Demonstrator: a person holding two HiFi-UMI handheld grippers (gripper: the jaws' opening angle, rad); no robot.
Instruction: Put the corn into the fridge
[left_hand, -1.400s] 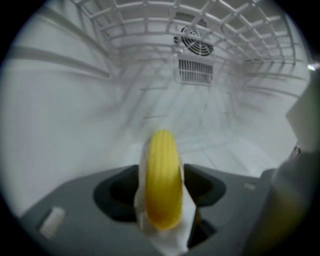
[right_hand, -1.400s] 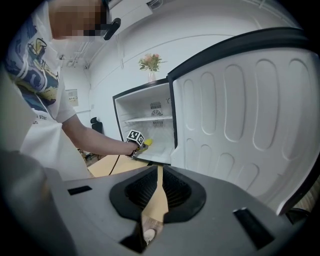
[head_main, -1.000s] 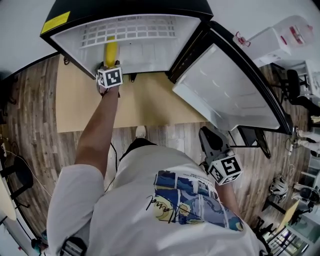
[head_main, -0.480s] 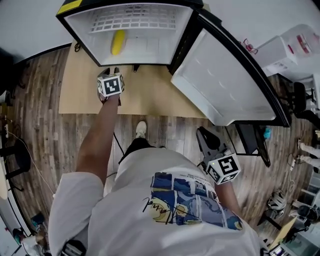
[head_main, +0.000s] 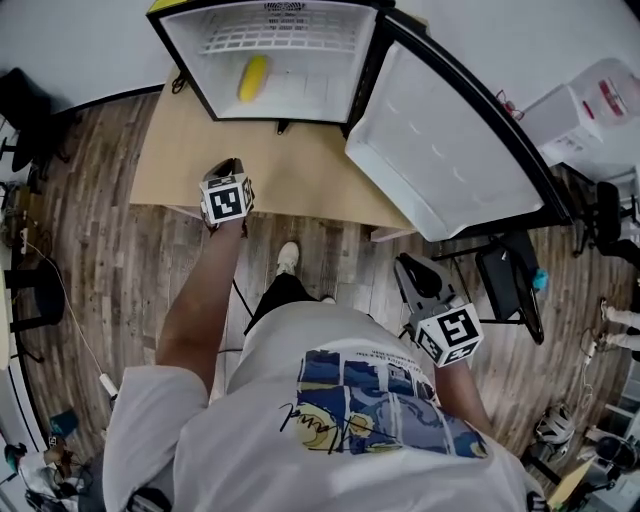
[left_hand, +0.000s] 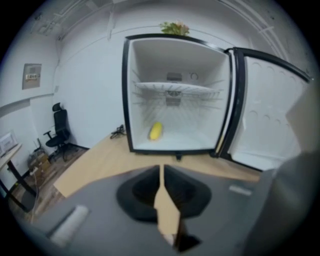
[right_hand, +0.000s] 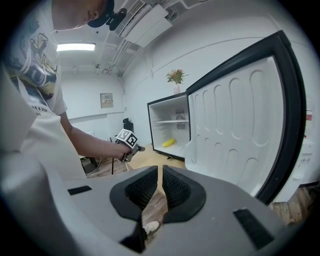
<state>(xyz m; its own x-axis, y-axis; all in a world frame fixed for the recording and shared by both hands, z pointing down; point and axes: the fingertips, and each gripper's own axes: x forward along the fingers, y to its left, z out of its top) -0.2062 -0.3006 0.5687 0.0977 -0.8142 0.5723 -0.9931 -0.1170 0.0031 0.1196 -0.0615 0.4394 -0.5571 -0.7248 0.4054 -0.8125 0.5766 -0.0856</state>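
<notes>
The yellow corn (head_main: 252, 78) lies on the floor of the open mini fridge (head_main: 190, 60), at its left side; it also shows in the left gripper view (left_hand: 156, 131) and the right gripper view (right_hand: 169, 143). My left gripper (head_main: 228, 165) hangs over the wooden table in front of the fridge, well clear of the corn. Its jaws (left_hand: 162, 170) are closing, nearly together, with nothing between them. My right gripper (head_main: 407, 264) stays low beside the person's body, below the fridge door, with its jaws (right_hand: 160, 172) together and empty.
The fridge door (head_main: 440, 150) stands swung wide to the right. A wire shelf (left_hand: 175, 89) spans the fridge's upper part and a plant (left_hand: 174, 27) sits on top. The light wooden table (head_main: 300, 190) carries the fridge. An office chair (left_hand: 60, 125) stands at far left.
My left gripper has pulled back out of the fridge over the table and its jaws have come together. The corn stays lying inside the fridge. The right gripper shifted only slightly.
</notes>
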